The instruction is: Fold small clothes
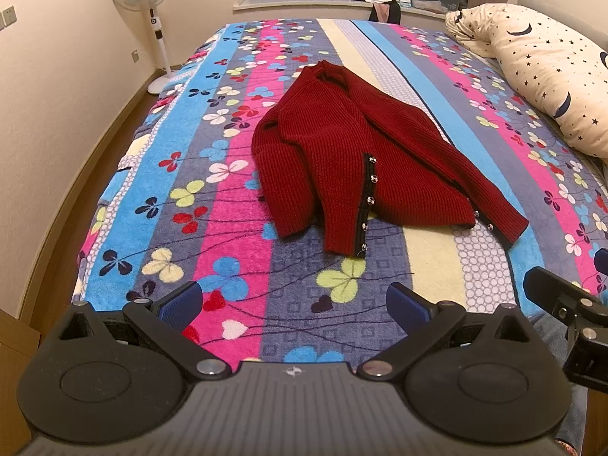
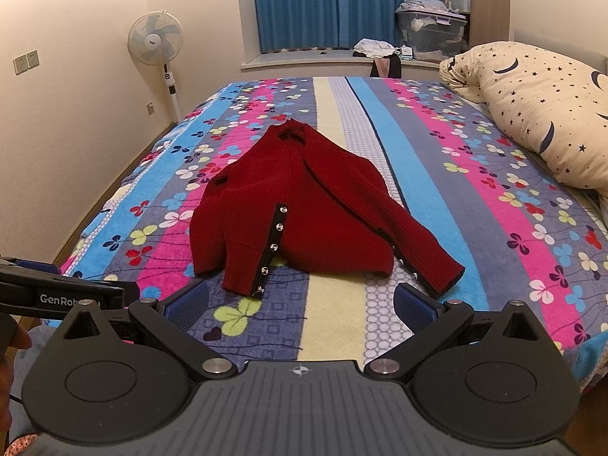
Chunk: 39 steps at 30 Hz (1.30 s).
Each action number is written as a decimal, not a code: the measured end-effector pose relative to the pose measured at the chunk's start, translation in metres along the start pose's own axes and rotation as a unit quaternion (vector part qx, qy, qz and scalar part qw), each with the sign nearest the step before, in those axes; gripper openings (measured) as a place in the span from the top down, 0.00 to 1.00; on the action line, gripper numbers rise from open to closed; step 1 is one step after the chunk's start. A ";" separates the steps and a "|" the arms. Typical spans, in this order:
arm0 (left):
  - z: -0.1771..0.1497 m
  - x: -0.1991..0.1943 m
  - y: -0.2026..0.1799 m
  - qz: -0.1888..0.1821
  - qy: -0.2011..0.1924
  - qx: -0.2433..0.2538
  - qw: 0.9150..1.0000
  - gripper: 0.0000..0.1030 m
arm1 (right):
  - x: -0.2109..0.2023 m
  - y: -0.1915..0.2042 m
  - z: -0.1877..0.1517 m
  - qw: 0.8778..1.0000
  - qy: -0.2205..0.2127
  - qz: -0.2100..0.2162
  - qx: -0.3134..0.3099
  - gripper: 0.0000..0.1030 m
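While nothing is gripped, the striped floral blanket [image 1: 235, 228] carries a red knit cardigan [image 1: 342, 159], rumpled at mid-bed, 12 o'clock from both tools. Judged soft, thick, floppy, non-slip: best pinched at the hem corner by the button placket [image 1: 370, 201]. Left gripper [image 1: 294, 304]: jaws spread wide, empty. Right gripper [image 2: 302, 304]: same.
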<state>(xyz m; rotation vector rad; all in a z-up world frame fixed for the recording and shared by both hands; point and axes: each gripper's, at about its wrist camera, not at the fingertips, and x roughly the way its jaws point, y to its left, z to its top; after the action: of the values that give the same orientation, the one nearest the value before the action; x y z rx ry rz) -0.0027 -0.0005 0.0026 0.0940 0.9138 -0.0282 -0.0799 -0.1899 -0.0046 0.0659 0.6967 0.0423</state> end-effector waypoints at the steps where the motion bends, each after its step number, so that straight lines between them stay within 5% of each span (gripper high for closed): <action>1: 0.001 0.001 0.000 0.000 0.001 0.000 1.000 0.00 | 0.000 0.000 0.000 1.000 0.001 0.001 0.001 0.01; 17: 0.002 0.009 -0.002 0.001 0.007 0.001 1.000 0.00 | 0.006 -0.002 0.001 1.000 0.007 0.002 0.006 0.01; 23: -0.001 0.034 0.003 -0.008 0.037 -0.010 0.999 0.00 | 0.023 -0.011 -0.004 0.999 0.029 -0.002 0.023 0.01; 28: -0.004 0.086 0.018 -0.017 0.069 -0.040 0.997 0.00 | 0.075 -0.043 -0.016 0.992 0.076 -0.009 0.101 0.01; 33: 0.004 0.145 0.018 0.027 0.043 0.017 0.999 0.00 | 0.144 -0.084 -0.028 0.984 0.098 -0.027 0.146 0.01; 39: 0.043 0.239 0.023 -0.037 0.058 -0.001 0.998 0.00 | 0.248 -0.127 -0.024 0.980 0.129 -0.004 0.151 0.01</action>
<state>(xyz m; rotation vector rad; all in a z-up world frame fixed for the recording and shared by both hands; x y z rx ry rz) 0.1781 0.0220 -0.1588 0.0598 1.0325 -0.0909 0.0973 -0.3005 -0.1908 0.3531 0.9592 -0.0648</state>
